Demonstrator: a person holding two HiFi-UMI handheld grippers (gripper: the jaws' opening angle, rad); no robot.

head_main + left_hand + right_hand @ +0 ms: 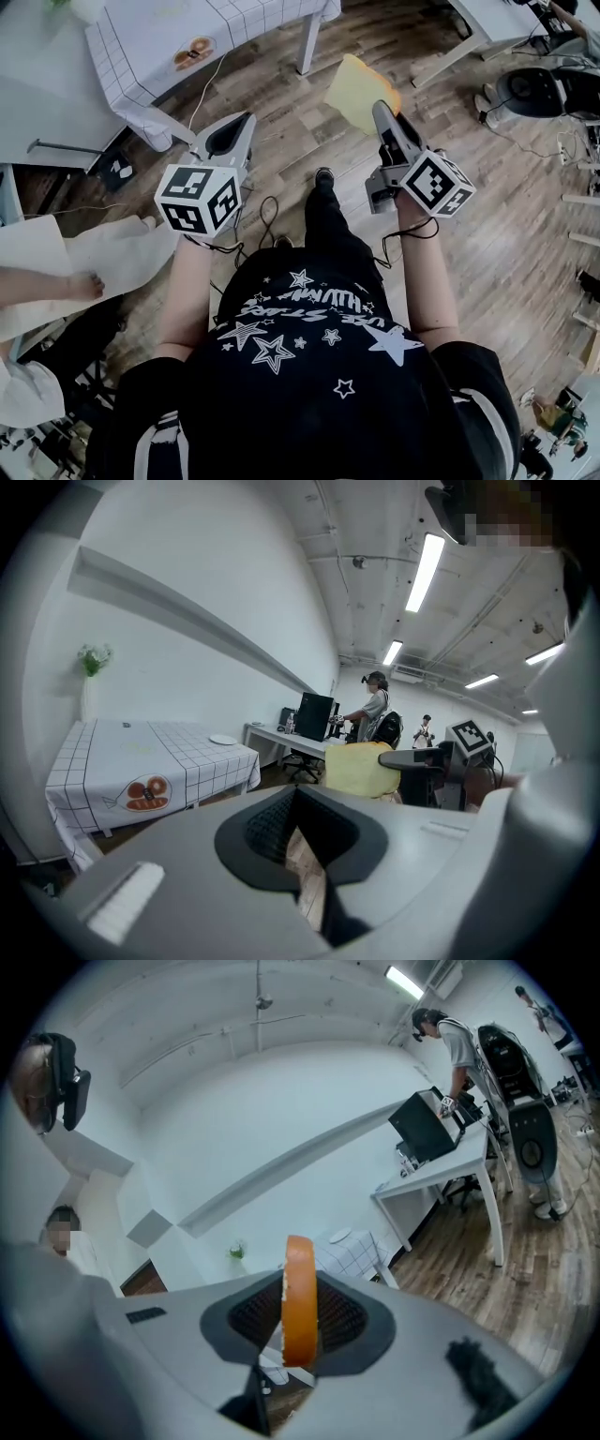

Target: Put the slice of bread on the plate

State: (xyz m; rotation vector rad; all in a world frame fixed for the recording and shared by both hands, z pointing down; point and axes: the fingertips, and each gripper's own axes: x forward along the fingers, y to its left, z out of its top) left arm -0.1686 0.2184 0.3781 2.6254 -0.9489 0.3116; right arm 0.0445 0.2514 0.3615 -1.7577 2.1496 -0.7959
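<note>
The slice of bread (pixel 359 91), pale yellow with an orange crust, hangs in the air above the wooden floor, and my right gripper (pixel 382 111) is shut on its near edge. In the right gripper view the bread (pixel 300 1297) stands edge-on between the dark pads. My left gripper (pixel 246 120) is held level to the left of it with only a narrow gap between its jaws and nothing in them. From the left gripper view the bread (pixel 361 769) shows at the right. The white plate (pixel 223 740) lies on the far checked table (pixel 141 752); it also shows as a plate (pixel 340 1236) in the right gripper view.
The checked table (pixel 187 37) with a round orange print stands ahead to the left. A white desk (pixel 441 1171) with a monitor is ahead to the right, with a person at it. Another person's hand (pixel 89 284) rests at the left. Cables trail on the floor (pixel 267 220).
</note>
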